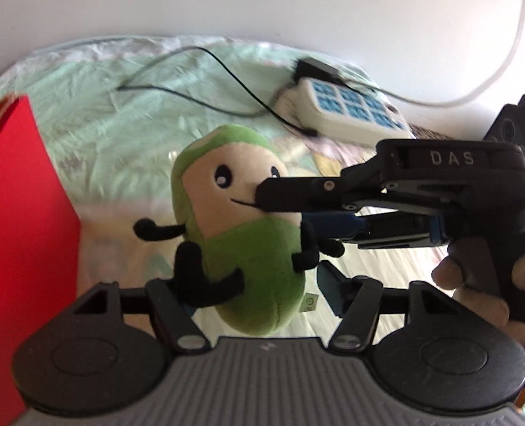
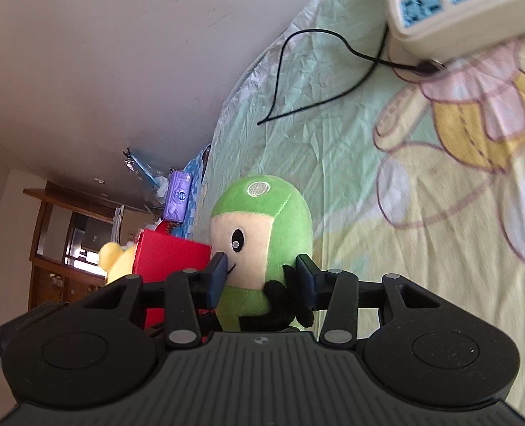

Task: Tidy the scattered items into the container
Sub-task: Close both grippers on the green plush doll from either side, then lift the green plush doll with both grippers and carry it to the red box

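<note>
Green bean-shaped plush toy (image 2: 262, 248) clamped by right gripper (image 2: 260, 278) beside red box container (image 1: 17, 220); left gripper (image 1: 252, 294) jaws spread, empty. Next: carried over box rim, released.

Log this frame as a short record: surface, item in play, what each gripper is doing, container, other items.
surface: printed bedsheet
item in play: green plush toy, upright
right gripper: jaws on either side of the plush's head, closed on it
left gripper: jaws open around the plush's lower body
container: red box, left of the plush, yellow plush in it
other items: white power strip, black cable
</note>
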`<state>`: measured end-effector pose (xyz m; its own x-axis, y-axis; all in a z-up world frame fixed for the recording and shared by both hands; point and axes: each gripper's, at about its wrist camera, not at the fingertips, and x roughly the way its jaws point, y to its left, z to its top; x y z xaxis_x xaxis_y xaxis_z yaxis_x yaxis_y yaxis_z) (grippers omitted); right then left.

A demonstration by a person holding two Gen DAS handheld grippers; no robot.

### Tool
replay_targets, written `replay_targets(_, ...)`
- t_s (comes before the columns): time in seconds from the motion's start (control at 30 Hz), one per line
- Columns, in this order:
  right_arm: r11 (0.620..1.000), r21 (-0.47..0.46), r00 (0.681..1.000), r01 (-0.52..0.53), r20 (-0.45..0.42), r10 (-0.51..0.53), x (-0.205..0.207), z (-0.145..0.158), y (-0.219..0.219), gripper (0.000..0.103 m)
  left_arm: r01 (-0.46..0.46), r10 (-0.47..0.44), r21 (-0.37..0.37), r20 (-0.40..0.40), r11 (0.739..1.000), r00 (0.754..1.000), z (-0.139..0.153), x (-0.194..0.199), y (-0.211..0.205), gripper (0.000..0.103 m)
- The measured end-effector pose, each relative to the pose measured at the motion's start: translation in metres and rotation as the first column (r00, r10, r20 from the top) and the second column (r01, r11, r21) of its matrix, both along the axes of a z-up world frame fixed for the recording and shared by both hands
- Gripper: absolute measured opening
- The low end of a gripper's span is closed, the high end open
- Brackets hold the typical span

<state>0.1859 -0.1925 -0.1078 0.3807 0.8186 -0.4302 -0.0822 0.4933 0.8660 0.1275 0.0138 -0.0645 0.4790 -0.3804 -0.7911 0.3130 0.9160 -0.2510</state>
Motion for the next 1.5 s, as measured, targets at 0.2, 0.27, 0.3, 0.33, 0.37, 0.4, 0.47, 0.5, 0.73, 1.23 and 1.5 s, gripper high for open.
replay_targets(0.2, 0.999, -0.042, 0.997, 0.015, -0.069, -0.018, -0.050, -0.005, -0.002, 0.046, 0.093, -0.092, 0.003, -0.072, 0.996, 0.993, 0.002, -0.038, 0.004, 0.064)
replay_targets(0.27, 0.999, -0.044, 0.995, 0.020, -0.092, -0.024, -0.065, -0.007, 0.000, 0.046, 0.113, -0.112, 0.001, -0.091, 0.994, 0.989, 0.005, -0.050, 0.008, 0.064)
replay_targets(0.3, 0.999, -0.043, 0.994, 0.023, -0.101, -0.027, -0.073, -0.008, 0.002, 0.046, 0.126, -0.125, 0.003, -0.097, 0.992, 0.987, 0.005, -0.057, 0.010, 0.064)
replay_targets(0.33, 0.999, -0.041, 0.993, 0.028, -0.111, -0.033, -0.082, -0.009, 0.004, 0.046, 0.139, -0.138, 0.002, -0.101, 0.990, 0.985, 0.006, -0.063, 0.011, 0.064)
replay_targets(0.37, 0.999, -0.038, 0.992, 0.033, -0.120, -0.038, -0.089, -0.009, 0.005, 0.046, 0.151, -0.150, 0.001, -0.105, 0.989, 0.983, 0.007, -0.068, 0.013, 0.064)
replay_targets(0.4, 0.999, -0.036, 0.991, 0.037, -0.128, -0.042, -0.095, -0.009, 0.006, 0.046, 0.161, -0.160, -0.002, -0.111, 0.987, 0.981, 0.007, -0.074, 0.016, 0.064)
replay_targets(0.47, 0.998, -0.039, 0.989, 0.039, -0.140, -0.044, -0.107, -0.010, 0.008, 0.046, 0.179, -0.179, -0.009, -0.121, 0.984, 0.976, 0.005, -0.083, 0.020, 0.066)
replay_targets(0.5, 0.998, -0.044, 0.989, 0.035, -0.142, -0.041, -0.111, -0.011, 0.010, 0.046, 0.187, -0.186, -0.006, -0.125, 0.982, 0.974, 0.004, -0.087, 0.022, 0.068)
replay_targets(0.73, 0.992, -0.100, 0.990, 0.075, -0.108, -0.086, -0.126, -0.002, 0.012, 0.058, 0.170, -0.169, 0.024, -0.031, 0.985, 0.985, 0.012, -0.093, 0.031, 0.100)
replay_targets(1.23, 0.991, -0.085, 0.991, 0.099, -0.084, -0.106, -0.109, -0.009, 0.025, 0.063, 0.084, -0.088, -0.080, -0.046, 0.993, 0.995, 0.002, -0.070, 0.032, 0.090)
replay_targets(1.5, 0.994, -0.045, 0.990, 0.099, -0.094, -0.103, -0.115, -0.008, 0.016, 0.058, 0.053, -0.057, -0.122, -0.035, 0.991, 0.998, 0.018, -0.075, 0.038, 0.078)
